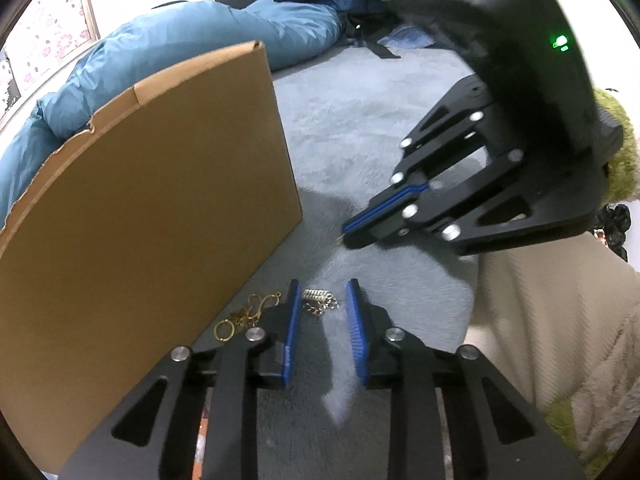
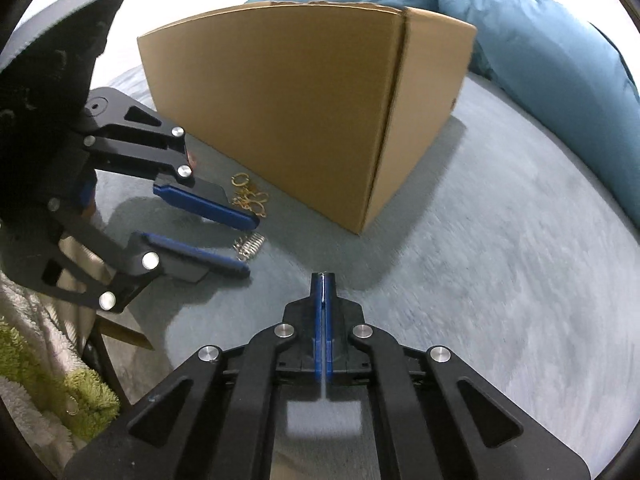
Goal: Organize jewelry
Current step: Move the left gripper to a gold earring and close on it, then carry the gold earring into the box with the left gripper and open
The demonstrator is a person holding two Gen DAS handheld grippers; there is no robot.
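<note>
Two claws | left claw [image 1: 322,294] parted over silver chain [image 1: 320,300] | right claw [image 2: 324,278] clenched, held item indiscernible

Text: none readable.
Box [image 2: 288,112]: plain brown, no print visible.
Right gripper [image 1: 344,236] housing: green light only, no legible mark.

**Left gripper poised over a silver chain**

The left gripper [image 1: 322,300] points down at a grey plush blanket [image 1: 340,128], its blue pads apart, a silver chain [image 1: 319,300] lying between the tips. Gold rings and chains [image 1: 248,314] sit just left, beside a cardboard box [image 1: 152,208]. The right gripper [image 1: 347,235] hangs ahead, pads pressed together. A blue duvet [image 1: 192,40] lies behind.
</note>
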